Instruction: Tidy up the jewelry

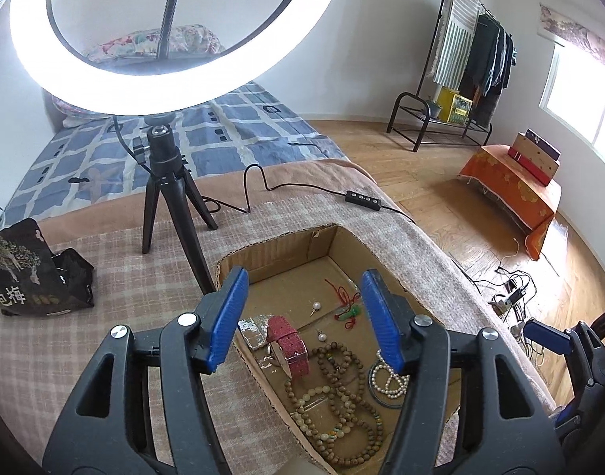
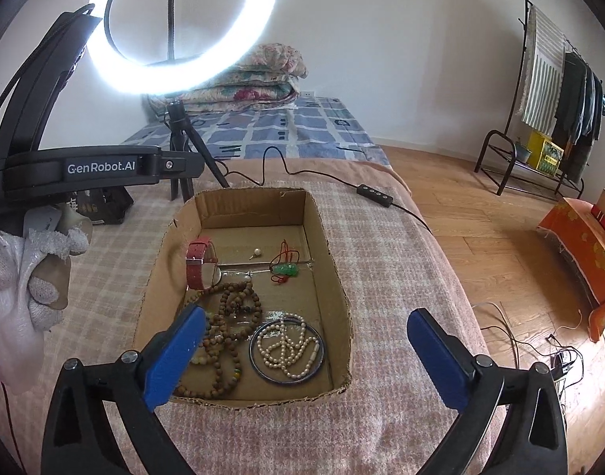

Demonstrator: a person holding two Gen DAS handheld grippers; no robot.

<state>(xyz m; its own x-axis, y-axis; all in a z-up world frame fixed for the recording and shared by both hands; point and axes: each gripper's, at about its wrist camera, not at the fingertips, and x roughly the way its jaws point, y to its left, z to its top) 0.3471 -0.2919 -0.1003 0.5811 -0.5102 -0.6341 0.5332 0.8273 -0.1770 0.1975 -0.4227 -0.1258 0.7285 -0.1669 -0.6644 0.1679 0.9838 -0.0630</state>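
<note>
An open cardboard box (image 2: pixel 334 277) sits on the blanket-covered bed and holds jewelry. Inside are a red-strap watch (image 2: pixel 199 263), wooden bead strands (image 2: pixel 235 308), a pearl necklace (image 2: pixel 288 350) lying in a dark bangle (image 2: pixel 320 360), a green pendant on red cord (image 2: pixel 287 268) and a pearl earring (image 2: pixel 256 252). My left gripper (image 1: pixel 304 316) is open and empty above the box, over the watch (image 1: pixel 288 340) and beads (image 1: pixel 342 403). My right gripper (image 2: pixel 306 352) is open and empty, just in front of the box's near edge.
A lit ring light on a black tripod (image 2: pixel 179 130) stands behind the box, its cable and remote (image 2: pixel 375 194) trailing right. A black snack bag (image 1: pixel 21 273) lies at left. The bed edge drops to a wooden floor (image 2: pixel 480 229) at right.
</note>
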